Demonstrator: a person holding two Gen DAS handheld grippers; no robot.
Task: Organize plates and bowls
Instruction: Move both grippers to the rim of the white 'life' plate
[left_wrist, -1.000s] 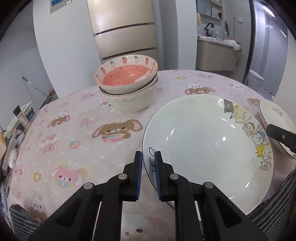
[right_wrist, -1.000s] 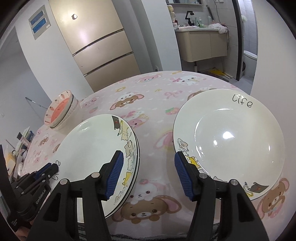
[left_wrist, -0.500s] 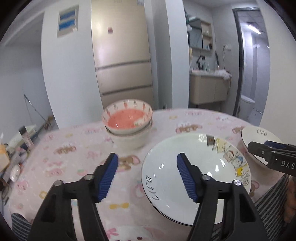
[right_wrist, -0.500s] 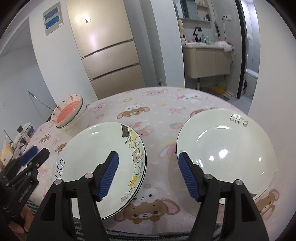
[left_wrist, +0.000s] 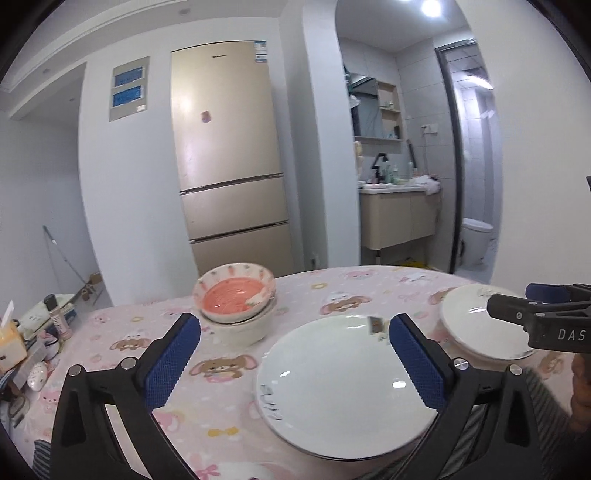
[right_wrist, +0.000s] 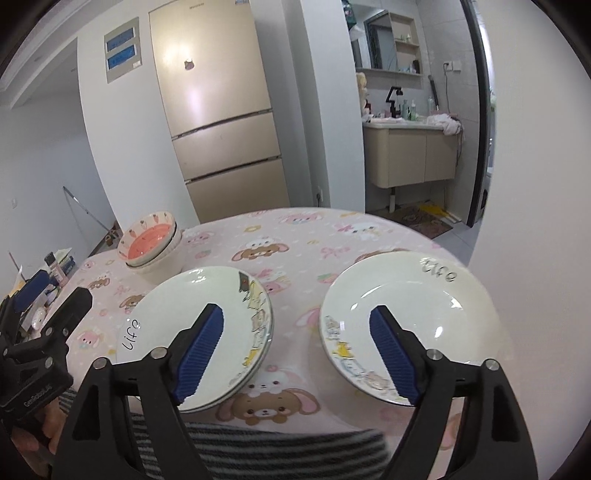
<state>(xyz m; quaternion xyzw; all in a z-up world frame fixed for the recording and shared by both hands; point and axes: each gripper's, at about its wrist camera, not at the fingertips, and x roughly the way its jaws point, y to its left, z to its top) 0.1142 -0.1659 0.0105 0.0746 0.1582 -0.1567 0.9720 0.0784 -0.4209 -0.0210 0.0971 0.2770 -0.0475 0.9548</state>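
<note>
jaws wider than before, empty

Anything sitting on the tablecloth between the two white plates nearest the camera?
Nothing: in the right wrist view, only bare cartoon-print tablecloth separates the left plate stack from the right plate.

Bare tablecloth (right_wrist: 295, 273) between the left plate stack (right_wrist: 199, 325) and right plate (right_wrist: 410, 314), stacked bowls (right_wrist: 155, 251) far left

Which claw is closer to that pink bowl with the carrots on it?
Left. The left claw hangs just before the pink bowl; the right claw sits farther off, over the plates.
</note>
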